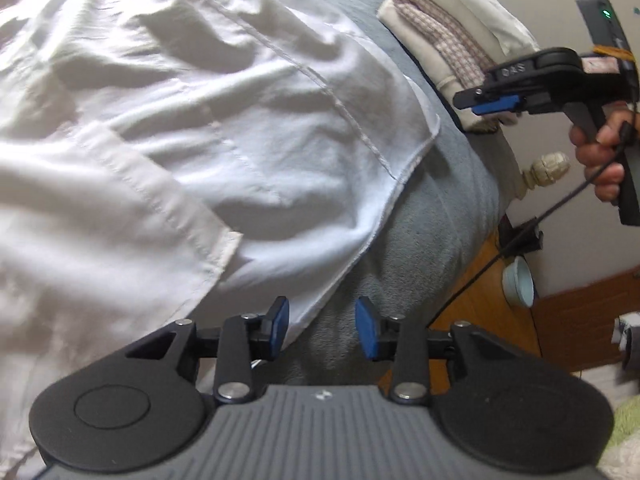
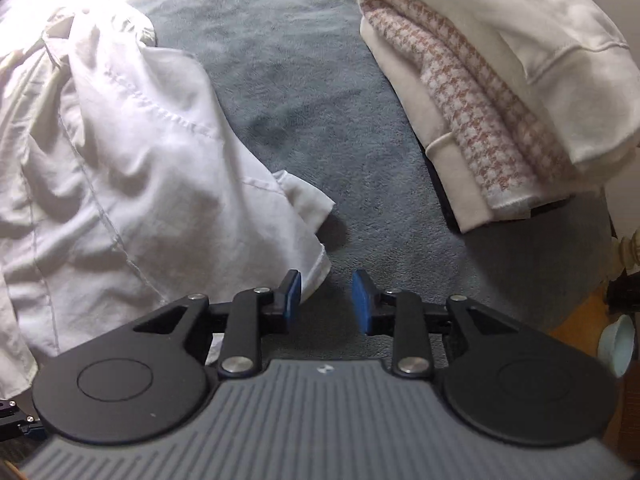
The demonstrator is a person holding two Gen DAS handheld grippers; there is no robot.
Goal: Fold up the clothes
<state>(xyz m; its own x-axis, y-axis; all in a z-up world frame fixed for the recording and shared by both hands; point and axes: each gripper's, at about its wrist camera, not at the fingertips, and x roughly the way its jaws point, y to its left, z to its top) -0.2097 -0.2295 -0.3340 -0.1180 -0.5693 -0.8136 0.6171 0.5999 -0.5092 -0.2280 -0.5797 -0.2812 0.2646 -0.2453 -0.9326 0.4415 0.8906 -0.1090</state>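
Closest in, the left gripper (image 1: 322, 326) has its fingers spread with nothing between them, just over the hem of the white shirt (image 1: 192, 120); the right gripper (image 2: 326, 300) is parted and empty too, by the shirt's corner; the shirt lies rumpled on the grey bed (image 2: 288, 92), so its folding looks unfinished; further off, the folded stack (image 2: 500, 92) sits done; writing on the other gripper's body is perhaps "QAS", too blurred to trust.
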